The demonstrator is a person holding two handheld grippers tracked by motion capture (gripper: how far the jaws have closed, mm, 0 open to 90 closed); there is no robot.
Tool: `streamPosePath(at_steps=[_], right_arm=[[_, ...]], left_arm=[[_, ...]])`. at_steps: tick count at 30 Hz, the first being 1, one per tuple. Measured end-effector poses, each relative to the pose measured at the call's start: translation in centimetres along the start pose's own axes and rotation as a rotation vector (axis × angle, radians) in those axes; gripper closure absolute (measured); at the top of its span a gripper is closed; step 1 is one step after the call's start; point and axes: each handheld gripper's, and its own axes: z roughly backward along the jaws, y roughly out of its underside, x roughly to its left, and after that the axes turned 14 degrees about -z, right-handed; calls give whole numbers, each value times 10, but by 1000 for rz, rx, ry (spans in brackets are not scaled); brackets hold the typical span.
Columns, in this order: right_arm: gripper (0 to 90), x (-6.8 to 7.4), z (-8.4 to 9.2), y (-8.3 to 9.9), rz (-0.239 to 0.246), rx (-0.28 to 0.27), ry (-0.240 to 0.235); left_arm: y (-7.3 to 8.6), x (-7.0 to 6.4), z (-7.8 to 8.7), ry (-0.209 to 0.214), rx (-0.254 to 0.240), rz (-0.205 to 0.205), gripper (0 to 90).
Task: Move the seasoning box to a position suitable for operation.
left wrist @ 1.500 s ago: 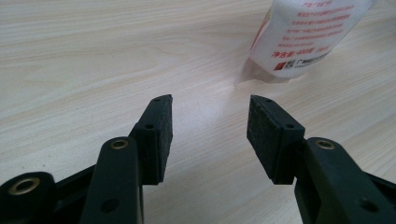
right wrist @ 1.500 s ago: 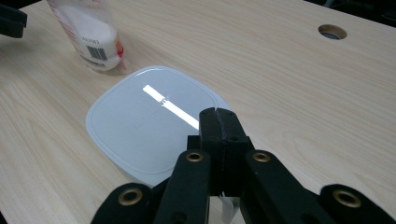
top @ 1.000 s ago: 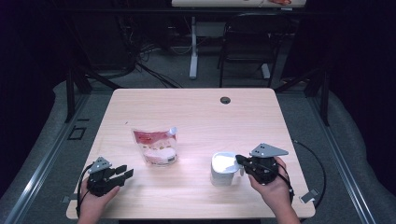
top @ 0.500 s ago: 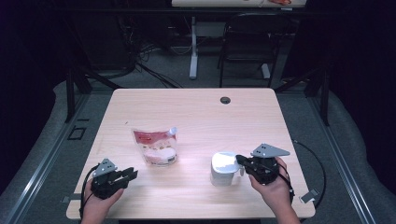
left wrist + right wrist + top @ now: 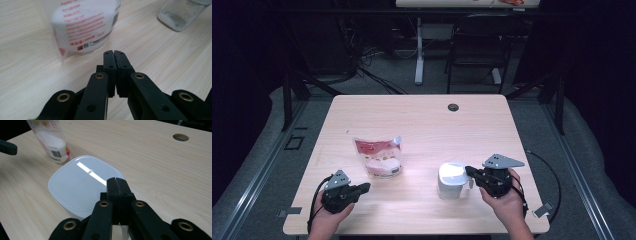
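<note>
Both tongs stand closed: right tongs (image 5: 470,172) grip the white lidded plastic container (image 5: 452,180), so reopen the empty left tongs (image 5: 365,187) before approaching the red-and-white standing pouch (image 5: 378,157).

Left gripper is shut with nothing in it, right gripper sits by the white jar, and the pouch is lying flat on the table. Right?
Not quite: the pouch stands upright on the table, as the high view shows. The rest holds: the left gripper is shut with nothing in it, and the right gripper sits by the white jar.
</note>
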Motion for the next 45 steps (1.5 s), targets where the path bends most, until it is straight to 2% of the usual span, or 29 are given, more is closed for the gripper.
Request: streamPosePath(at_steps=[4,8,14,20,24,29,35,45], right_arm=[[900,0,0,0,2,-1,2],[900,0,0,1,1,-3,1],[900,0,1,1,-2,-4,1],[900,-1,1,1,-3,-3,-3],[900,-1,1,1,-1,-3,-5],[900,-1,0,1,-2,-3,-7],[900,-1,0,1,-1,-4,-7],[900,-1,0,1,-1,-5,-8]], left_arm=[[-7,-5,-7,23,7,-19,899],[-16,-12,-15,59,-9,-22,900],[-41,-32,-30,113,-27,-75,900],[-59,-46,-40,150,-55,-92,900],[-79,-59,-52,187,-79,-116,900],[-96,-70,-65,214,-85,-138,900],[-107,-81,-75,238,-80,-165,900],[-116,-90,-89,263,-73,-171,900]])
